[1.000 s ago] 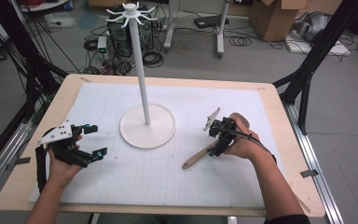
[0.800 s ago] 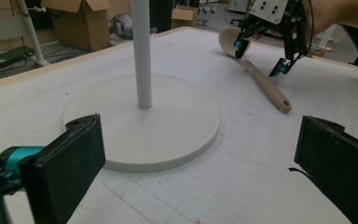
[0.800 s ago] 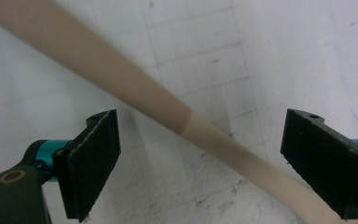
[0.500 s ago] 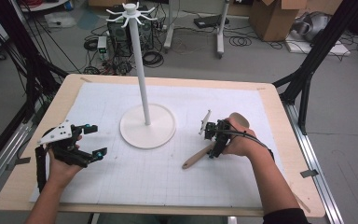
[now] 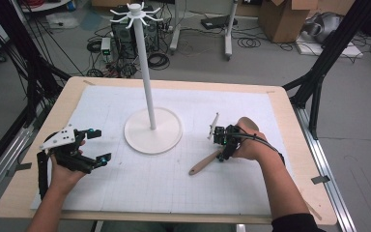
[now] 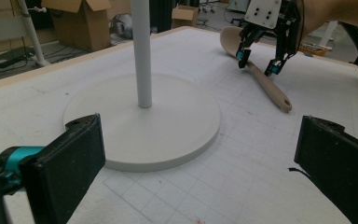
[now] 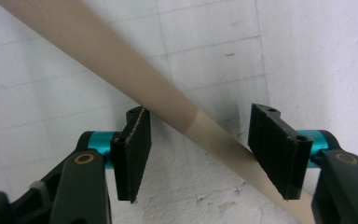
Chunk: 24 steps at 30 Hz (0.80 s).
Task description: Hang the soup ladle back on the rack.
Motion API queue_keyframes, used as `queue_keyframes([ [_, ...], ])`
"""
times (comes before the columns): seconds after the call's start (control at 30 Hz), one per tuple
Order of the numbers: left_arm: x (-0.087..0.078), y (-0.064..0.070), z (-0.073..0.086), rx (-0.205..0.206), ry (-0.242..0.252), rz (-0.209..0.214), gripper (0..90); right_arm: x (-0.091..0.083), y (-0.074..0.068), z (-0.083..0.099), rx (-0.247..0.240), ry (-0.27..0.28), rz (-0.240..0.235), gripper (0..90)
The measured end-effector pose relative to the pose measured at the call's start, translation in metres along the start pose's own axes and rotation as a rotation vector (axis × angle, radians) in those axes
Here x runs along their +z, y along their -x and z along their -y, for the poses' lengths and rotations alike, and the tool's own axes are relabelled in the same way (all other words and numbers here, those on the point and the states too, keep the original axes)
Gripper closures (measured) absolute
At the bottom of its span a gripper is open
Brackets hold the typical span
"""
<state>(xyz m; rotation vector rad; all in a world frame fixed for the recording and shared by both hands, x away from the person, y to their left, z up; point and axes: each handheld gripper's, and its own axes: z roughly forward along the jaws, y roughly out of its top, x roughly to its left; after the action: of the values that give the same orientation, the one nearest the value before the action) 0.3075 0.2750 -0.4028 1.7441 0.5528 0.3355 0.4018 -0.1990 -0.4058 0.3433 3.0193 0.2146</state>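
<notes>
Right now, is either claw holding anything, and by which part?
Nothing is held. The right claw stands open astride the wooden spoon's handle; the left claw is open.

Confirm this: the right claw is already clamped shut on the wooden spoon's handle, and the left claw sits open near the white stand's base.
Not quite. The right claw is open, not clamped: the right gripper view shows its jaws apart on either side of the wooden spoon handle, with gaps between. The rest holds: the left claw sits open near the white stand base.
</notes>
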Motion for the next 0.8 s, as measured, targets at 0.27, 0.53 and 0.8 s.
queue_keyframes([
  [0.27, -0.001, 0.0, 0.0, -0.001, 0.003, 0.002, 2.1, 0.0, -0.003, -0.008, -0.035, -0.05, 0.015, 47.9],
  [0.53, 0.0, 0.001, 0.0, 0.004, 0.001, 0.004, 2.1, -0.002, -0.006, -0.01, -0.066, -0.062, 0.025, 59.1],
  [0.8, 0.0, 0.0, 0.0, 0.003, 0.0, 0.006, 2.1, -0.002, -0.008, -0.012, -0.089, -0.081, 0.015, 68.4],
])
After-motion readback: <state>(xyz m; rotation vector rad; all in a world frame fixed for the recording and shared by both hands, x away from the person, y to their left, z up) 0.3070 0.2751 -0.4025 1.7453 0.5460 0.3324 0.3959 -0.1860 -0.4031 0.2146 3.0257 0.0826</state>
